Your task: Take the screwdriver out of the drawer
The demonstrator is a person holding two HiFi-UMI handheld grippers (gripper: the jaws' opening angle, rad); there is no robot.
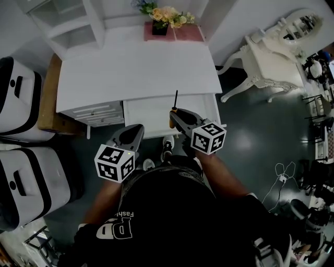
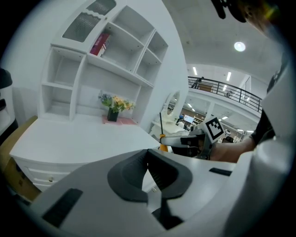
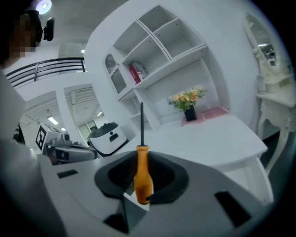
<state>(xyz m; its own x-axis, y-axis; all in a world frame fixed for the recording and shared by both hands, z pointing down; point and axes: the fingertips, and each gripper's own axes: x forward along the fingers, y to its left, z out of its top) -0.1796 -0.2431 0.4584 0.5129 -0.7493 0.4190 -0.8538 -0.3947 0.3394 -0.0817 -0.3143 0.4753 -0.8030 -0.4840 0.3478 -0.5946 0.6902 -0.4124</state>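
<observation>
The right hand-held gripper [image 3: 141, 162] is clamping the orange-handled, black-shafted screwdriver [image 3: 143, 180] upright; the left hand-held gripper [image 2: 148, 156] is hanging closed, empty. A loosening grip could be dropping it back into the open white drawer [image 1: 148, 117].

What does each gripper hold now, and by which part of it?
The right gripper holds the screwdriver by its orange handle, shaft pointing up. The left gripper holds nothing; its jaws are together.

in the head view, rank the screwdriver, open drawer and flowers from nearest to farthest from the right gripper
1. screwdriver, held in the jaws of the right gripper, shaft pointing away.
2. drawer, open, just under the gripper at the front of the desk.
3. flowers, at the desk's far back edge.
</observation>
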